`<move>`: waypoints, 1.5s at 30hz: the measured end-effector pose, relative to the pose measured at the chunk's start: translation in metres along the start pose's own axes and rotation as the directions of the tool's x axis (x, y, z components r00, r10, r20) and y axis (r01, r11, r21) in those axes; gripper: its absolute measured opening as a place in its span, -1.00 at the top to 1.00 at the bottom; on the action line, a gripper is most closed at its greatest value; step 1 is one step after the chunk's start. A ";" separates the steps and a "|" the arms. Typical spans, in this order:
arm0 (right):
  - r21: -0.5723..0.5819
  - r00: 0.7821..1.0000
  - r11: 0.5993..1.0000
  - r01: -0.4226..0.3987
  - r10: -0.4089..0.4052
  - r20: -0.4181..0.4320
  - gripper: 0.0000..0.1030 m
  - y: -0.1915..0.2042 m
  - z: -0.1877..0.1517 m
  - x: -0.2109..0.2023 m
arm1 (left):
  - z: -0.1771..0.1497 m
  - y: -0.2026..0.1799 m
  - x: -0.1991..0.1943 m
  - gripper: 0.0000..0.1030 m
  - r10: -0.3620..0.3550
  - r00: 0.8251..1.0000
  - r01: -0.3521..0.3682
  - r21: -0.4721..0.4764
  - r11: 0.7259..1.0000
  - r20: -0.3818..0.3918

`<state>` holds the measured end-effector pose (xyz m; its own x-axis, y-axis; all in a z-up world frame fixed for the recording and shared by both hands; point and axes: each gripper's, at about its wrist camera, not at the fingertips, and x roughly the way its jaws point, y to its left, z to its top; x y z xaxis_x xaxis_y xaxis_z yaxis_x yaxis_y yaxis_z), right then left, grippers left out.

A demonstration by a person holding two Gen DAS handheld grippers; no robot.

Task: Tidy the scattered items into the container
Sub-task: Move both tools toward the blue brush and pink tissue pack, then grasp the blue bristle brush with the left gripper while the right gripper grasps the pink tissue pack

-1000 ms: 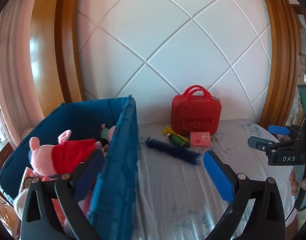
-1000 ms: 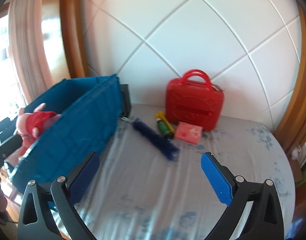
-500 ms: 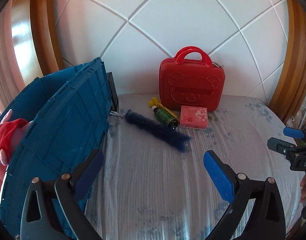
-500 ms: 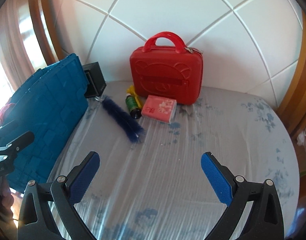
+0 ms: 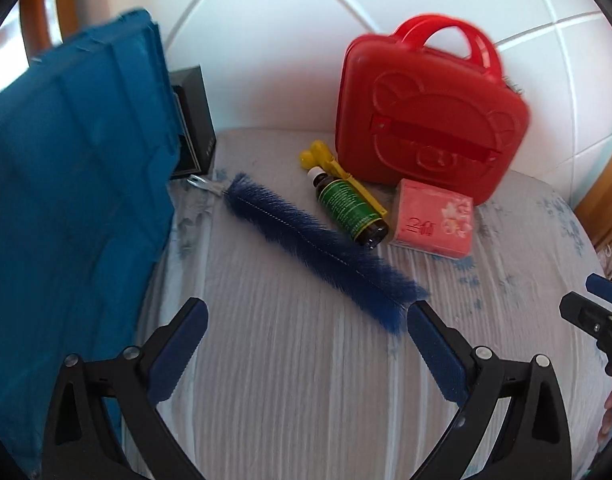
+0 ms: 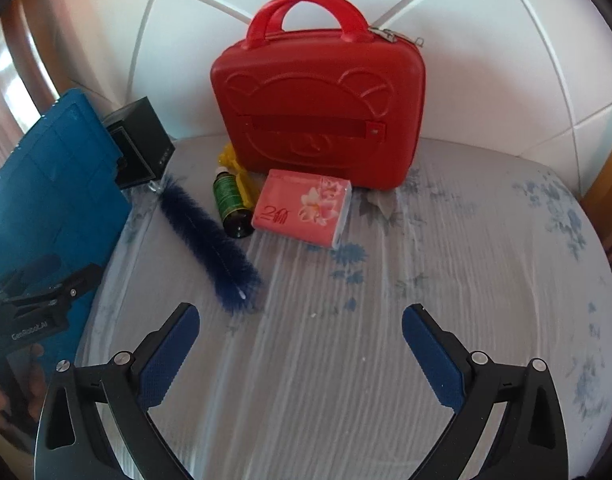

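At far left stands the blue container (image 5: 74,184), its ribbed wall rising from the pale striped bedcover (image 5: 306,380). Tucked against its back corner is a small black box (image 5: 194,120); its lettering is too small to read. Just beside that, a dark blue bristle brush (image 5: 318,248) lies diagonally on the cover. Next comes a brown bottle with a green label (image 5: 348,210), print illegible, lying against a yellow toy (image 5: 326,162). Further right is a pink tissue pack (image 6: 302,208) printed with a flower and red characters, just in front of the upright red case (image 6: 318,116) embossed with a bear face.

The left gripper (image 5: 306,352), marked "GenRoboAI" on its body in the right wrist view, hovers over the brush's near end, jaws spread wide, holding nothing. The right gripper (image 6: 300,354) is likewise wide apart and empty above bare cover.
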<state>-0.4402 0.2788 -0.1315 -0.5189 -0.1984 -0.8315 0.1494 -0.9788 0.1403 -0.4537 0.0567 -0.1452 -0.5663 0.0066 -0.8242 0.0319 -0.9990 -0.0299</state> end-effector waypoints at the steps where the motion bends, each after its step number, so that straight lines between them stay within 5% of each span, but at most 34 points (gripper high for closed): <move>1: 0.008 1.000 1.000 0.007 -0.006 -0.011 -0.99 -0.001 0.008 0.016 | 0.006 0.001 0.015 -0.97 0.002 1.000 -0.002 -0.003 1.000 -0.012; 9: 0.095 0.996 0.992 0.082 -0.077 -0.054 -0.99 -0.008 0.059 0.123 | 0.045 0.014 0.136 -0.97 0.081 0.993 -0.086 -0.056 0.995 -0.091; 18: 0.161 0.991 0.977 0.137 -0.134 -0.029 -1.00 0.001 0.076 0.185 | 0.055 0.036 0.196 -0.97 0.152 0.981 -0.173 -0.199 0.965 -0.116; 22: 0.129 0.983 0.975 0.182 -0.182 -0.009 -1.00 0.007 0.076 0.199 | 0.058 0.032 0.226 -1.00 0.113 0.975 -0.153 -0.213 0.965 -0.190; 25: 0.112 0.987 0.981 0.162 -0.161 -0.010 -1.00 0.002 0.076 0.198 | 0.054 0.021 0.224 -0.94 0.116 0.978 -0.146 -0.176 0.973 -0.171; 27: 0.096 0.990 0.985 0.144 -0.142 -0.024 -1.00 -0.004 0.072 0.195 | 0.045 0.013 0.216 -0.72 0.096 0.984 -0.117 -0.135 0.984 -0.153; 31: 0.095 0.985 0.981 0.170 -0.167 -0.035 -1.00 -0.024 0.058 0.182 | 0.022 -0.009 0.193 0.11 0.038 0.990 -0.036 0.013 0.999 -0.137; 38: 0.099 0.972 0.968 0.229 -0.222 -0.076 -1.00 -0.052 0.039 0.155 | -0.021 0.000 0.162 0.36 0.038 0.982 -0.025 0.071 0.997 -0.186; 45: 0.106 0.989 0.986 0.132 -0.125 -0.075 -1.00 -0.050 0.033 0.147 | -0.052 0.029 0.130 0.37 0.034 0.971 -0.017 0.076 0.997 -0.236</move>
<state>-0.5520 0.2968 -0.2427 -0.4693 -0.0703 -0.8802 -0.0102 -0.9963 0.0850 -0.4836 0.0312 -0.2832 -0.3548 -0.0176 -0.9348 -0.0210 -0.9994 0.0268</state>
